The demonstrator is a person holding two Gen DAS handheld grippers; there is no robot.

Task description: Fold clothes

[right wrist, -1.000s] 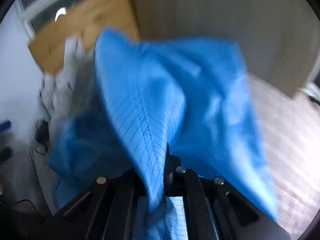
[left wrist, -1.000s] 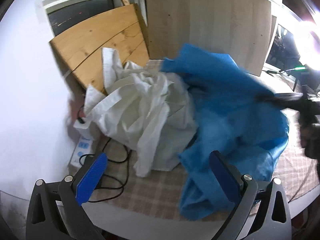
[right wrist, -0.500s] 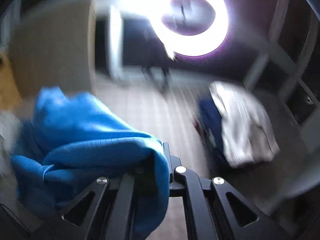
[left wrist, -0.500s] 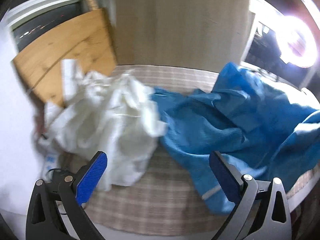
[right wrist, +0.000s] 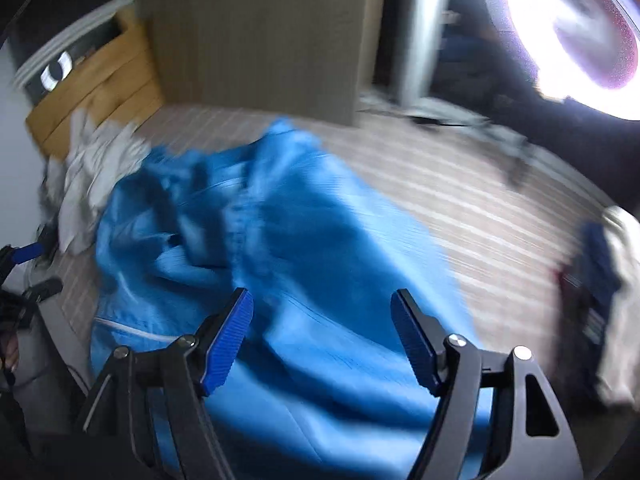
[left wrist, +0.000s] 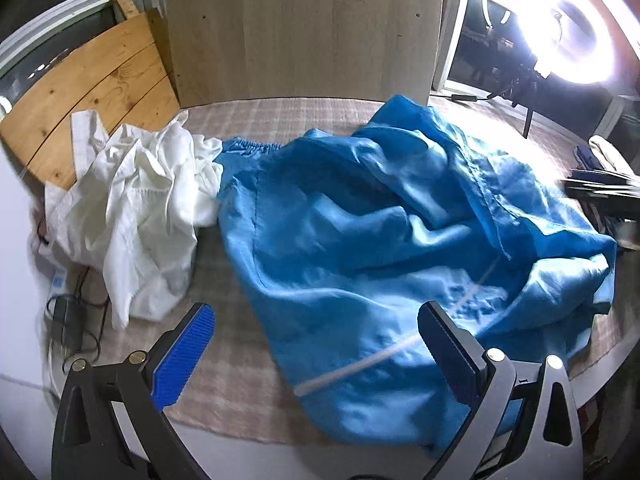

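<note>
We've got the blue garment (left wrist: 380,248) dumped in a rumpled heap on the checked cloth (left wrist: 240,360), spreading out ahead of both sets of jaws. Our left gripper (left wrist: 316,348) stands wide with nothing between the pads; the blue fabric lies past and under the right-hand pad, bare cloth under the left one. Our right gripper (right wrist: 322,338) has just been opening its jaws and they're now well apart, the garment lying beneath and beyond them but not pinched (the pads aren't pressing on anything we can see).

The left view is the sharp one: it shows the elastic waistband (left wrist: 250,146) at the far left of the garment, touching the white pile (left wrist: 132,208), plus a pale cord (left wrist: 360,364) running across the blue fabric just short of the right pad. It also catches a black adapter (left wrist: 66,320) with cables off to the left of the jaws.

The right view is smeared with blur, so the white pile (right wrist: 92,172) is just a grey smudge far left of the jaws. It does give us something the left view barely shows: a folded stack (right wrist: 604,280), dark blue and white, off to the right on the table. The ring light (left wrist: 568,44) glares far right in both views.
</note>
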